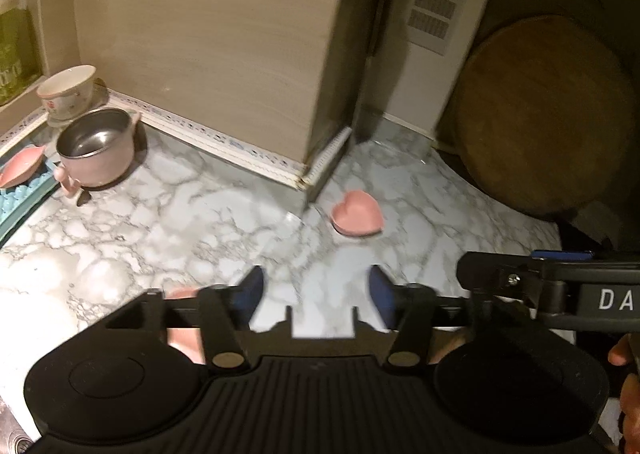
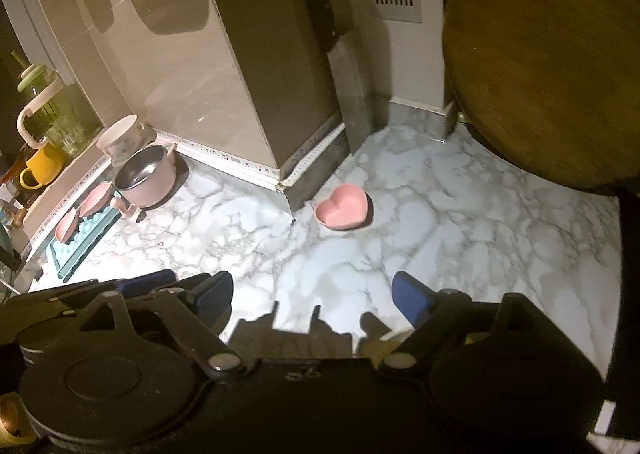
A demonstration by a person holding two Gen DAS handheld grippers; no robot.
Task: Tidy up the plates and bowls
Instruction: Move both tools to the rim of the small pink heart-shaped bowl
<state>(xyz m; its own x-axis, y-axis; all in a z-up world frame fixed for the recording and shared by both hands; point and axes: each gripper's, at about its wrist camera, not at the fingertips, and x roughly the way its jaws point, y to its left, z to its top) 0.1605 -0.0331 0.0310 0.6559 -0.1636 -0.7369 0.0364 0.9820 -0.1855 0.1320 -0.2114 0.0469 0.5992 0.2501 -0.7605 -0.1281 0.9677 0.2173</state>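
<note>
Ahead, heart-shaped bowl (image 2: 342, 207) near wall corner, bare marble counter (image 2: 460, 221) around.

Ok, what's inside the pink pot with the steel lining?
The pink pot looks empty: bare steel inside. Its near wall hides part of the bottom, so something small there cannot be ruled out.

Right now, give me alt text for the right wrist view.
A pink heart-shaped dish sits alone on the marble counter, ahead of the open, empty right tool. Far left, a pink pot stands beside a blue rack.

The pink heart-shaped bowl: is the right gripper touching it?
Apart. The right wrist view shows bare marble counter between the open right gripper and the pink heart-shaped bowl.
</note>
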